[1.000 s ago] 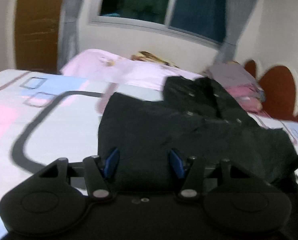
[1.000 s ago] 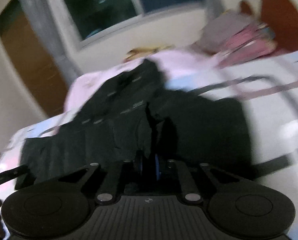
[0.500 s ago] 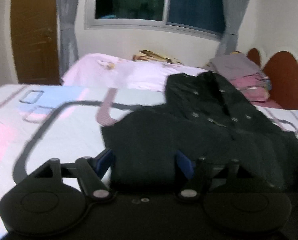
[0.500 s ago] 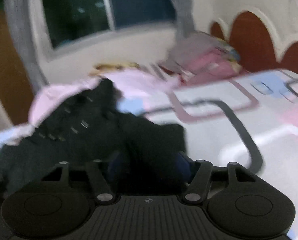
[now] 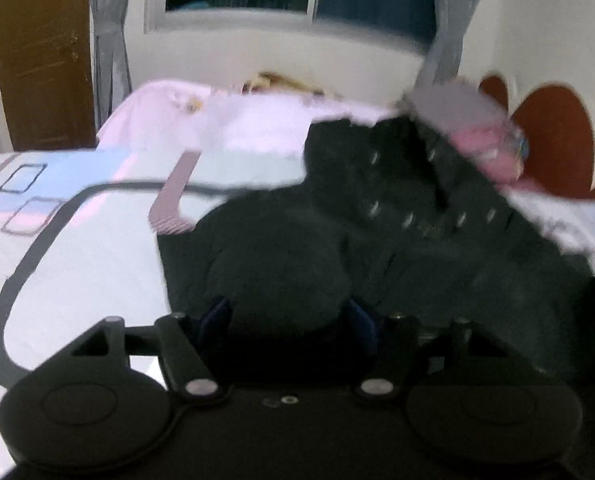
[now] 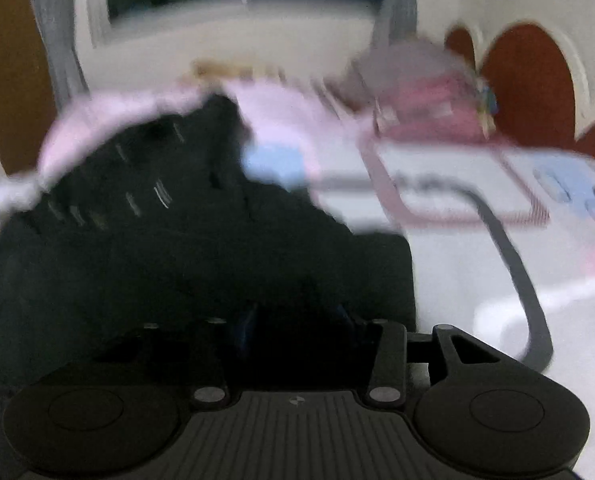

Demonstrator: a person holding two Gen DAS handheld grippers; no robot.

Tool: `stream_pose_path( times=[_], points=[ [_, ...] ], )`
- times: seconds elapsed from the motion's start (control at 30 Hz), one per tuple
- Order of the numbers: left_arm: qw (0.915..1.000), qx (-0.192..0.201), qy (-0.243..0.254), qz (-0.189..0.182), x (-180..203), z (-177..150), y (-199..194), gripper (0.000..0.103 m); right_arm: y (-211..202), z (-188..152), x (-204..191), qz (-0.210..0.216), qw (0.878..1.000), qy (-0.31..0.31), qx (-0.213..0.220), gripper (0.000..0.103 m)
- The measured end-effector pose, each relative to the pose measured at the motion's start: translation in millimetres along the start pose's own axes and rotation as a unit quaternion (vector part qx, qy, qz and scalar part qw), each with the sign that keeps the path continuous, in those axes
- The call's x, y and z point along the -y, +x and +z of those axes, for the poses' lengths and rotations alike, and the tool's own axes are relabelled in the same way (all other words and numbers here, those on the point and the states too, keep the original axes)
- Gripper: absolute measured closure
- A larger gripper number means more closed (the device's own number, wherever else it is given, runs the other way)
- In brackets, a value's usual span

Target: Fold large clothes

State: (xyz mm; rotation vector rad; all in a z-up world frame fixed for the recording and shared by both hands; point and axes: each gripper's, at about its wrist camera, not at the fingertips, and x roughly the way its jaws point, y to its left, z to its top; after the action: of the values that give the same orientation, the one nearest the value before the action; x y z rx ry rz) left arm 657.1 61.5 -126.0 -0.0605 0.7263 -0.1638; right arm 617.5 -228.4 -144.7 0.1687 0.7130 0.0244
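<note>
A black buttoned garment [image 5: 397, 216] lies crumpled on the bed's patterned sheet [image 5: 77, 264]. My left gripper [image 5: 289, 316] hovers low over its near left part, its jaws closing. A rounded hump of the cloth sits between the blue pads [image 5: 217, 314], and I see no clear pinch. In the blurred, dark right wrist view the same garment [image 6: 169, 240] fills the left half. My right gripper [image 6: 295, 320] is over its near right corner, jaws closing with dark cloth between them; the pads still stand apart.
A pink blanket [image 5: 225, 128] lies across the bed's far side. Folded grey and pink clothes [image 6: 429, 100] are stacked by the red-brown headboard [image 6: 529, 84]. Bare sheet [image 6: 477, 280] lies right of the garment. A wooden door [image 5: 41, 52] and a curtained window stand behind.
My right gripper let go of a pinched fold, opened wide, swung toward the garment's right edge and now narrows. My left gripper slid along the near edge; cloth has bunched between its fingers.
</note>
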Motion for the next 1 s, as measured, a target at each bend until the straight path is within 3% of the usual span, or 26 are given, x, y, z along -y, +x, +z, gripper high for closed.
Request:
stream_pose_path(
  times=[0.07,0.13,0.23,0.3,0.37,0.43,0.47,0.5,0.57,0.63,0.7,0.73,0.8,0.83,0.9,0.93,0.97,1.0],
  points=[
    [0.9998,0.002,0.018,-0.001,23.8,4.7,6.0,0.027,15.1,6.1,-29.6,0.055,0.998,-0.001,-0.015,0.06],
    [0.9993,-0.004,0.035,0.011,44.9,3.8,18.0,0.013,31.6,3.3,-60.7,0.08,0.996,-0.026,-0.033,0.06],
    [0.9977,-0.013,0.056,0.037,48.1,-4.2,29.6,0.009,49.3,-13.2,-77.6,0.07,0.994,-0.067,-0.052,0.06],
    [0.996,-0.022,0.06,0.063,28.5,-12.0,26.9,0.01,46.8,-20.7,-61.6,0.062,0.994,-0.072,-0.054,0.06],
    [0.9941,-0.034,0.046,0.093,-2.0,-20.5,26.5,0.004,36.2,-27.0,-34.3,0.015,0.996,-0.075,-0.044,0.06],
    [0.9972,-0.056,-0.031,0.04,-37.5,-23.9,26.1,0.004,29.2,-30.5,-13.7,0.027,0.997,-0.051,-0.049,0.06],
    [0.9962,-0.062,-0.051,0.035,-46.4,-22.4,23.6,0.006,23.3,-30.7,-13.4,0.031,0.997,-0.047,-0.053,0.06],
    [0.9962,-0.057,-0.053,0.04,-49.7,-18.5,16.0,0.015,14.9,-26.1,-13.5,0.023,0.998,-0.048,-0.045,0.06],
    [0.9981,-0.028,-0.036,0.042,-48.2,-9.8,-11.6,0.029,-10.2,-15.5,-15.3,0.024,0.998,-0.055,-0.012,0.06],
    [0.9986,0.013,-0.017,0.049,-38.3,-2.9,-41.8,0.026,-17.6,-10.3,-19.1,0.031,0.998,-0.053,-0.018,0.06],
    [0.9993,0.035,0.007,0.008,-17.8,3.1,-54.0,0.018,-10.4,-13.2,-24.6,0.031,0.997,-0.059,-0.039,0.06],
    [0.9985,0.039,0.038,0.005,-0.3,4.3,-52.6,0.016,-1.6,-17.3,-27.0,0.029,0.996,-0.059,-0.056,0.06],
    [0.9969,0.019,0.076,-0.008,22.8,2.6,-34.2,0.018,11.8,-28.9,-29.7,0.012,0.994,-0.066,-0.084,0.06],
    [0.9968,-0.007,0.077,-0.021,27.6,-0.6,-18.4,0.018,14.5,-33.7,-29.9,0.001,0.992,-0.085,-0.092,0.06],
    [0.9895,-0.104,0.097,-0.025,28.5,-14.7,24.7,0.016,17.2,-35.2,-25.8,-0.016,0.99,-0.098,-0.105,0.06],
    [0.9886,-0.11,0.098,-0.031,25.4,-15.1,28.7,0.016,19.3,-32.4,-23.8,-0.012,0.989,-0.096,-0.115,0.06],
    [0.9857,-0.127,0.108,-0.027,26.2,-8.0,27.9,0.019,18.0,-30.8,-21.5,-0.01,0.987,-0.102,-0.124,0.06],
    [0.9831,-0.134,0.124,-0.015,28.9,4.2,20.8,0.038,13.7,-22.2,-20.7,-0.014,0.986,-0.106,-0.126,0.06]
  ],
)
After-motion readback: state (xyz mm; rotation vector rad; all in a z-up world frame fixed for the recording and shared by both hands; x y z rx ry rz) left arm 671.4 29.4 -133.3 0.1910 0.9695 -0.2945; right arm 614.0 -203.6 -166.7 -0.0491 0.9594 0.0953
